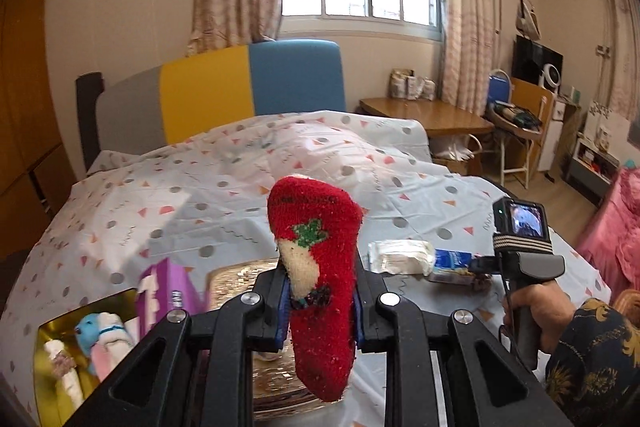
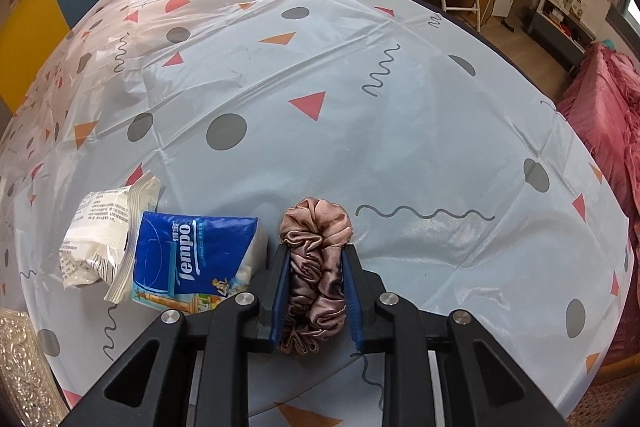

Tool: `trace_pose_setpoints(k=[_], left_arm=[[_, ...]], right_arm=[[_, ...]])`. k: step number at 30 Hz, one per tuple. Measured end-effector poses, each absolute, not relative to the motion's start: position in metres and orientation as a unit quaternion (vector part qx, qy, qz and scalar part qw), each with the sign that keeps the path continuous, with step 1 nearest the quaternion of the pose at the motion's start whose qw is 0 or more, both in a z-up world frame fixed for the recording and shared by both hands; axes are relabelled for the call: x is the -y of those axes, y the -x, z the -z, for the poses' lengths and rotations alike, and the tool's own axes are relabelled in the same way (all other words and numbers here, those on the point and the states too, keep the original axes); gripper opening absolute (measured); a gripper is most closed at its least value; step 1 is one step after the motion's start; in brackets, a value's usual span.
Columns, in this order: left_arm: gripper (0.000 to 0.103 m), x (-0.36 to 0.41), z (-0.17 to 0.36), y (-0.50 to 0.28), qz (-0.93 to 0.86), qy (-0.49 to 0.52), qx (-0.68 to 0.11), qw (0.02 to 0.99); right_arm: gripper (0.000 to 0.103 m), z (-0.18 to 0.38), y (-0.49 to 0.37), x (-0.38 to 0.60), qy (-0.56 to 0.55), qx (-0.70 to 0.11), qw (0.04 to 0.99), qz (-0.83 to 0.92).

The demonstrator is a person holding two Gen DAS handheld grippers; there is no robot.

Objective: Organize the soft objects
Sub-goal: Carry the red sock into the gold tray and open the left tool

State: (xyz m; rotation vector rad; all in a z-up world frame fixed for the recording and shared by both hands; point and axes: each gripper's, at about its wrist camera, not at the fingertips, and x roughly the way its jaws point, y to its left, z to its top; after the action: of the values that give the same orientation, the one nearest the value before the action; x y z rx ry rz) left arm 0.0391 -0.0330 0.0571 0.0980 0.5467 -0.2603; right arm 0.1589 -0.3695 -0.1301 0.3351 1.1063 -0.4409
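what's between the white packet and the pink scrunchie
The blue tissue pack sits between the white packet and the scrunchie, shown in the right wrist view.

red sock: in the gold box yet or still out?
Out. The left tool is shut on the sock, holding it up above the bed; the gold box sits lower left with other soft items inside.

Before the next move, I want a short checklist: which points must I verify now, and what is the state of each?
1. Left gripper holds the red sock: ok.
2. Right gripper is closed on the pink scrunchie: ok.
3. Scrunchie lifted off the bed cover: cannot tell.
4. Gold box is open, with soft toys inside: ok.
5. Room left in the box for the sock: cannot tell.
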Motion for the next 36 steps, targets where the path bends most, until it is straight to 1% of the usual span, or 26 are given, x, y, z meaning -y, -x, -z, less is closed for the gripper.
trace_pose_setpoints(k=[9, 19, 27, 32, 36], left_arm=[[0.024, -0.026, -0.066, -0.025, 0.08, -0.02, -0.259, 0.962], [0.024, -0.082, -0.059, -0.011, 0.028, 0.003, -0.267, 0.963], [0.024, -0.146, -0.031, 0.003, -0.019, 0.035, -0.296, 0.954], [0.024, -0.208, -0.009, 0.029, -0.078, 0.062, -0.318, 0.943], [0.024, -0.266, 0.014, 0.053, -0.137, 0.116, -0.341, 0.923]], right_arm=[[0.025, 0.13, -0.16, 0.357, -0.115, -0.52, 0.821, 0.207], [0.023, 0.131, -0.16, 0.348, -0.082, -0.516, 0.826, 0.21], [0.023, 0.134, -0.159, 0.341, -0.054, -0.513, 0.83, 0.211], [0.023, 0.133, -0.159, 0.34, -0.052, -0.512, 0.831, 0.211], [0.023, 0.133, -0.16, 0.337, -0.046, -0.512, 0.831, 0.212]])
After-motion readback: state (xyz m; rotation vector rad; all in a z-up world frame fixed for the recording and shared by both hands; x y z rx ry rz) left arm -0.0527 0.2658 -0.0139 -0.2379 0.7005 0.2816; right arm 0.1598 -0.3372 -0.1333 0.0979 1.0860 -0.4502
